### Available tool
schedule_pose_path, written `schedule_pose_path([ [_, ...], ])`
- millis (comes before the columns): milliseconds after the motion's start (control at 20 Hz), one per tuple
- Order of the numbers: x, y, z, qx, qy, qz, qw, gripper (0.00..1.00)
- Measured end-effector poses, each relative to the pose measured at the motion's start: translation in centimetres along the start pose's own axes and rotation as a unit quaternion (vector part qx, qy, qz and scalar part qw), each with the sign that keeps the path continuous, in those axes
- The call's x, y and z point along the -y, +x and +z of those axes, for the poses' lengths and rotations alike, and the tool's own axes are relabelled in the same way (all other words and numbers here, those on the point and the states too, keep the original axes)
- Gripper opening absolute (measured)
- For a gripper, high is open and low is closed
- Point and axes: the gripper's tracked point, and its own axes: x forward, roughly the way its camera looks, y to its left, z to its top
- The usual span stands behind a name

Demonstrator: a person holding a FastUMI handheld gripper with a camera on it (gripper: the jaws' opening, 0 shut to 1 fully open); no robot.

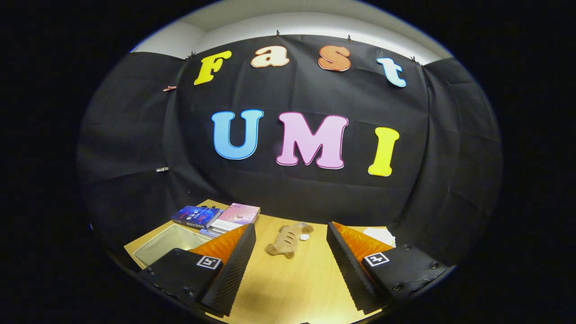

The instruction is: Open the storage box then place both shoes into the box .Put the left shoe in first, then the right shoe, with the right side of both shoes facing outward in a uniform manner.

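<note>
Gripper (290, 265) hovering over wood table (288, 288), fingers spread wide, holding nothing. Clear box (168, 247) sitting at left, just beyond left finger, partly hidden by it; cannot tell if lid on. Tan plush toy (285, 243) lying btwn fingers, farther ahead. Books (216, 217) stacking at far left, behind box. White thing (381, 235) showing beyond right finger, too hidden to tell what.

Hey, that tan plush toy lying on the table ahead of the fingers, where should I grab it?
Grip the plush toy across its narrow middle, coming straight down from above. It lies flat on the table, lengthwise away from the open fingers, so its slim waist likely fits between them. A small white piece sits beside it; steer clear of that.
</note>
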Motion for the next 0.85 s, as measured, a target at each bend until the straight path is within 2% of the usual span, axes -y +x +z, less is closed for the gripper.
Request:
schedule_pose_path([
  [200, -0.6, -1.6, -0.7, 0.019, -0.040, -0.004, 0.999, 0.97],
  [300, -2.8, -2.8, -1.5, 0.020, -0.032, 0.004, 0.999, 0.98],
  [850, -3.4, -2.7, -1.6, 0.021, -0.035, 0.005, 0.999, 0.98],
])
